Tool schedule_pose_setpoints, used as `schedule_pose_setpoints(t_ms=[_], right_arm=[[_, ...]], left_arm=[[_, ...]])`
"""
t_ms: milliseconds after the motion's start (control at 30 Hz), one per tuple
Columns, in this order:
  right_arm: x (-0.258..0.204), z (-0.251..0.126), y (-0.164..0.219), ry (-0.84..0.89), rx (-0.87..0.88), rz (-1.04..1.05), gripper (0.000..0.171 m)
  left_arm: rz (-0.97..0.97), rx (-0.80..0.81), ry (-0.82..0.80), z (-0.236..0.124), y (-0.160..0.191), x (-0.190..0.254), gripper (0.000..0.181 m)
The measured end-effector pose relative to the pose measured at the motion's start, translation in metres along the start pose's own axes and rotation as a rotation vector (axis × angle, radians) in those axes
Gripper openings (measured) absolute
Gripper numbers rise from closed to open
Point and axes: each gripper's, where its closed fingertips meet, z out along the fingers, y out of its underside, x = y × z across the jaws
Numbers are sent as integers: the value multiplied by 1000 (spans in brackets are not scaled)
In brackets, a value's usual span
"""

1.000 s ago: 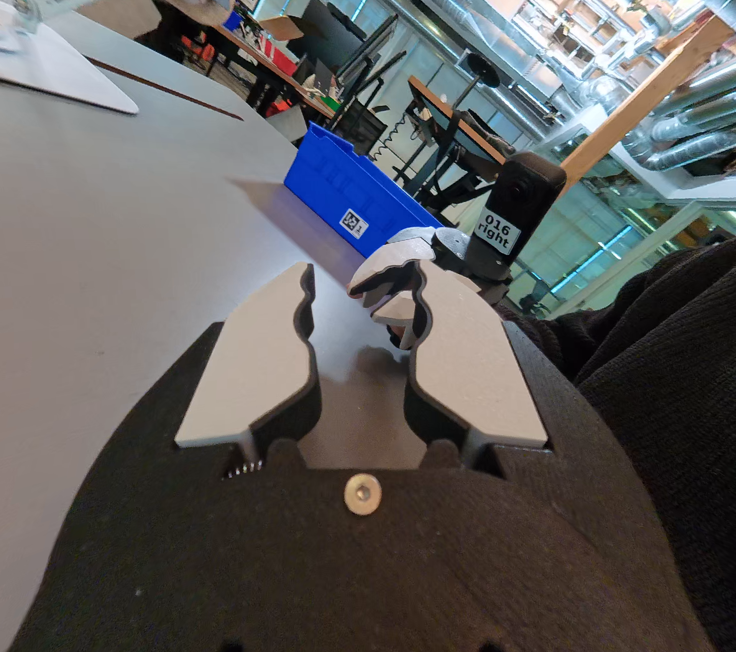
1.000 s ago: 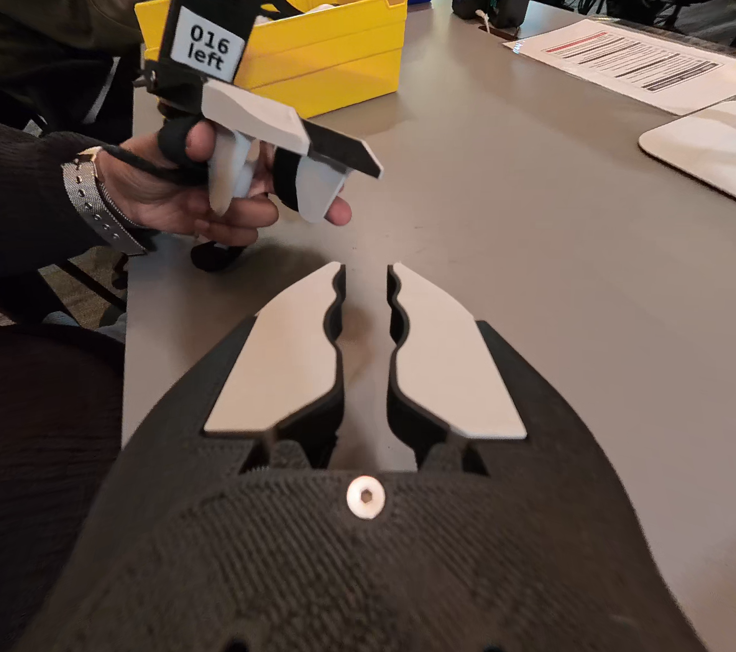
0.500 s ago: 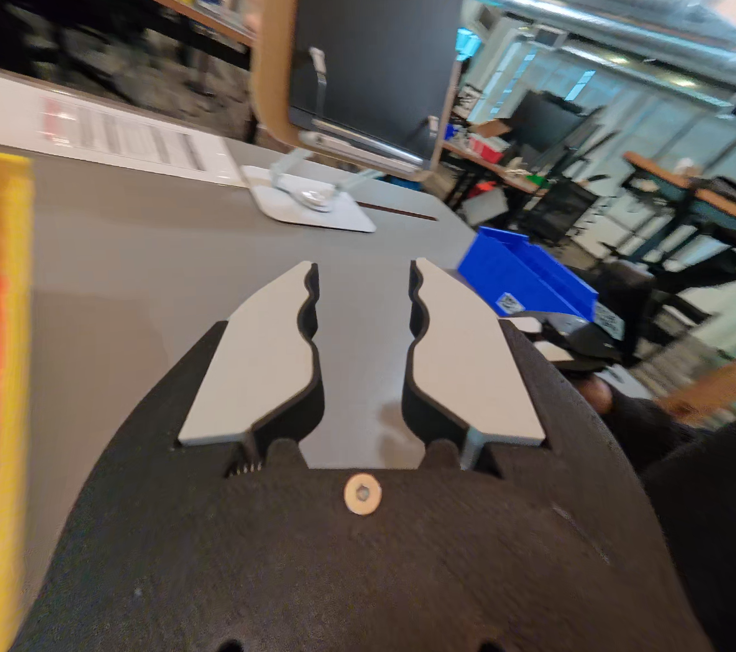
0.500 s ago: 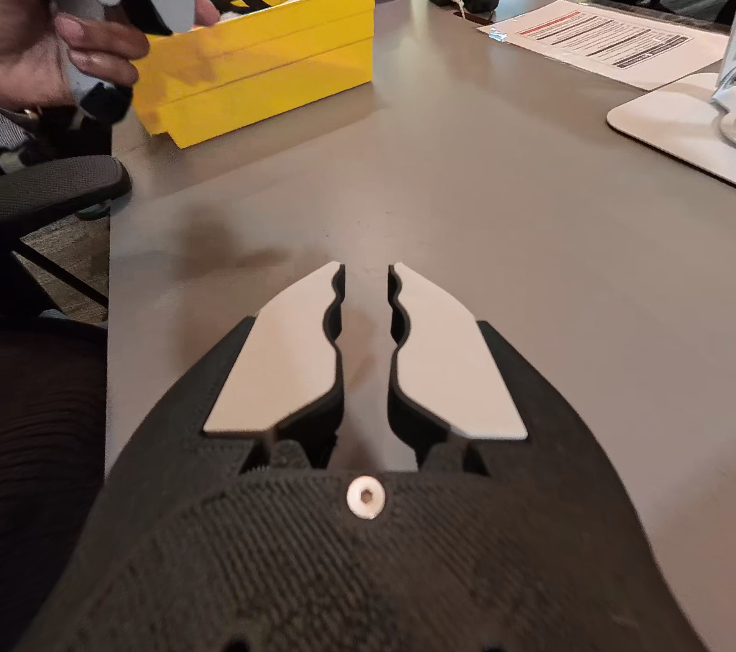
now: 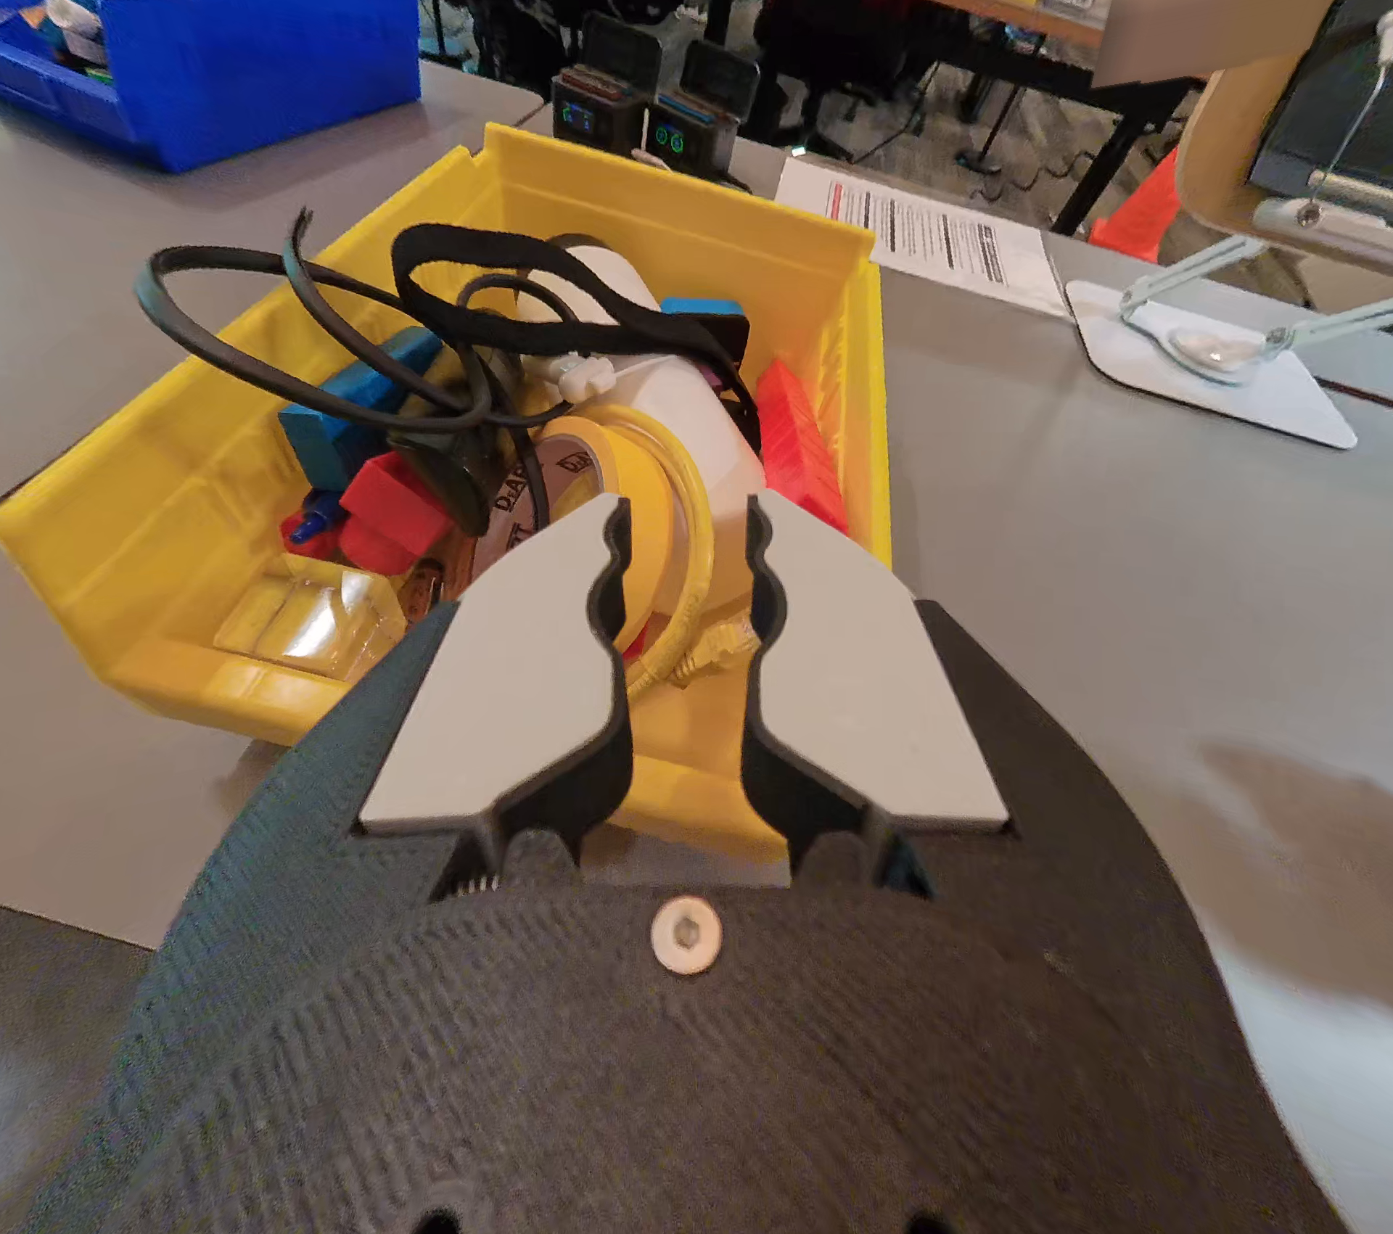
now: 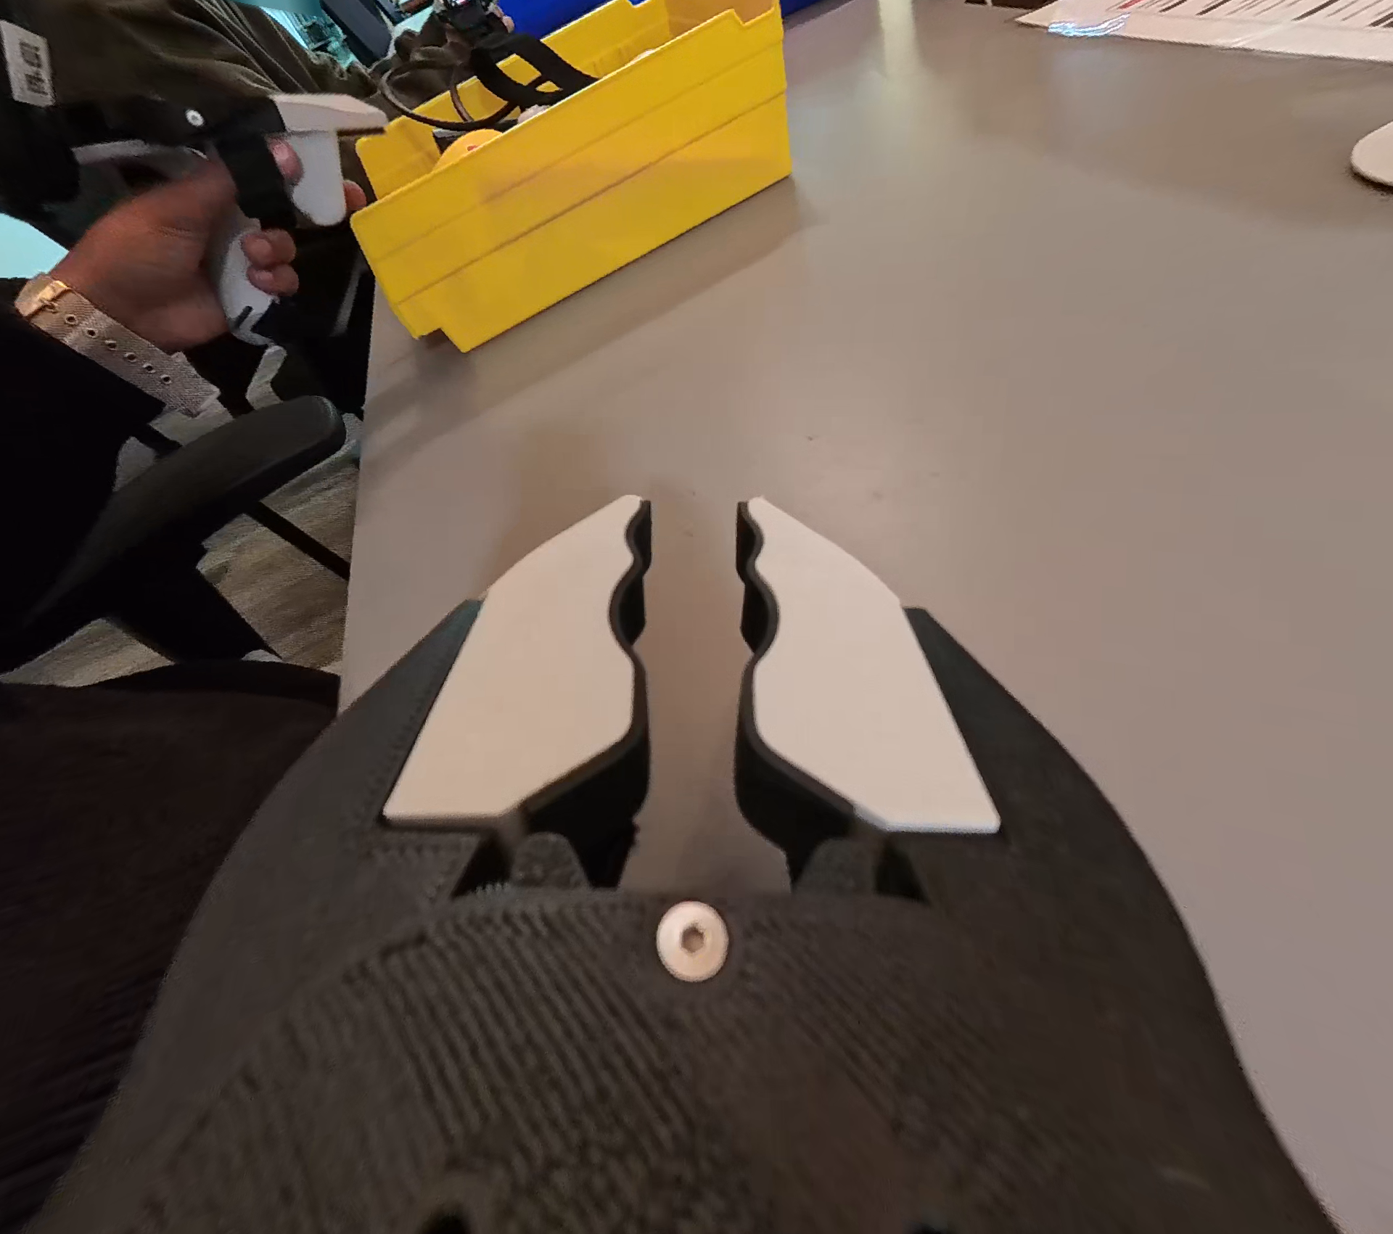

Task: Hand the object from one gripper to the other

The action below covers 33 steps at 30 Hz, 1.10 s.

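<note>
My left gripper [image 5: 686, 508] is open and empty. It hangs over the near end of a yellow bin [image 5: 678, 210] and points into it. The bin holds a yellow tape roll [image 5: 641, 482], a coiled yellow cable [image 5: 701, 565], a white cylinder [image 5: 678, 406], black straps [image 5: 482, 286], blue and red blocks, and a clear packet [image 5: 316, 617]. My right gripper [image 6: 693, 504] is open and empty, low over the bare grey table [image 6: 980, 308]. In the right wrist view the bin [image 6: 603, 203] stands at the far left, with a hand [image 6: 151, 263] holding the left gripper beside it.
A blue bin [image 5: 264, 37] stands behind the yellow one. Two black chargers [image 5: 656, 97], a printed sheet [image 5: 935, 233] and a white stand base [image 5: 1206, 369] lie at the back right. A chair armrest [image 6: 211, 474] sits off the table's left edge. One gripper's finger ends stand about 35 cm off the other's.
The left gripper has swung away from the right gripper, turned left and now hangs over the yellow bin. The right gripper has barely moved. Both stay open and empty.
</note>
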Motion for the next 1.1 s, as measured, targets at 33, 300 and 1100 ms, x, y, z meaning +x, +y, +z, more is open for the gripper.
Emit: schedule_pose_setpoints(t_ms=[33, 300, 1100], right_arm=[[0, 1, 0, -4, -1, 0, 22], [3, 2, 1, 9, -15, -20, 22], [6, -1, 1, 19, -11, -12, 22]], left_arm=[[3, -20, 10, 2, 3, 1, 30], [28, -36, 6, 14, 5, 3, 25], [114, -210, 50, 34, 7, 2, 38]])
